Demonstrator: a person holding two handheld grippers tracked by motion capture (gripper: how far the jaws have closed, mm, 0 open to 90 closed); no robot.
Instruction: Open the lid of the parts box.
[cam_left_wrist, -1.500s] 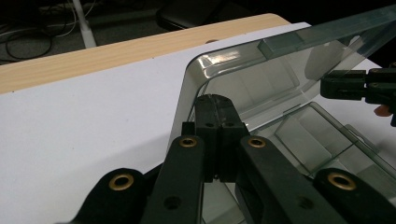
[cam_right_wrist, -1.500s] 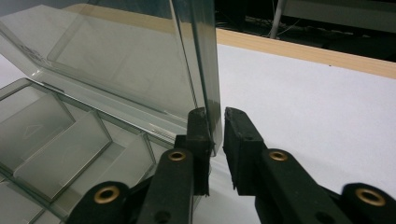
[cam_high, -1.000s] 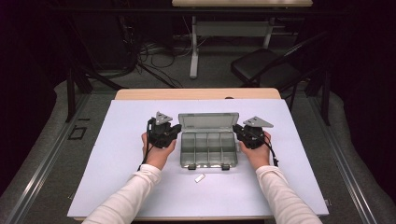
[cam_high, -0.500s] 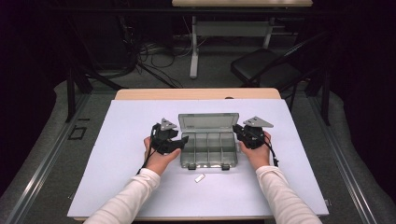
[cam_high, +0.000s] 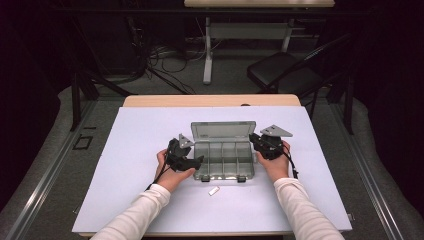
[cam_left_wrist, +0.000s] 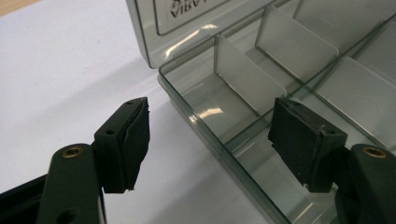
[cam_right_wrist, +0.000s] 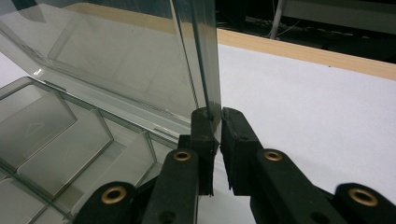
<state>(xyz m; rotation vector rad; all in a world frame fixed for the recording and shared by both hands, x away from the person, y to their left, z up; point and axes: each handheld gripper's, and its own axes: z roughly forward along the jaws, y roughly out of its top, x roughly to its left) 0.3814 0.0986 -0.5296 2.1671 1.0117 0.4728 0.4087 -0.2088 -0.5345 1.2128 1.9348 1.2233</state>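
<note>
A clear grey compartment box (cam_high: 222, 159) stands open on the white table, its lid (cam_high: 222, 130) upright at the back. My left gripper (cam_high: 194, 162) is at the box's near left corner. Its jaws have just been opening and now stand open (cam_left_wrist: 210, 126): one pad (cam_left_wrist: 130, 140) is over the table, the other (cam_left_wrist: 303, 140) over an empty compartment, and the box's side wall (cam_left_wrist: 205, 135) lies untouched between them. My right gripper (cam_high: 256, 142) is shut on the lid's right edge (cam_right_wrist: 208, 70), which its fingertips pinch (cam_right_wrist: 217, 122).
A small white piece (cam_high: 213, 190) lies on the table just in front of the box. The white sheet (cam_high: 135, 145) covers the table; a wooden strip (cam_high: 210, 100) shows along its far edge. A chair (cam_high: 285, 75) and cables stand beyond.
The left gripper has come down and nearer along the box's left side, and its jaws have gone from shut to open. The right gripper and the lid have stayed put.
</note>
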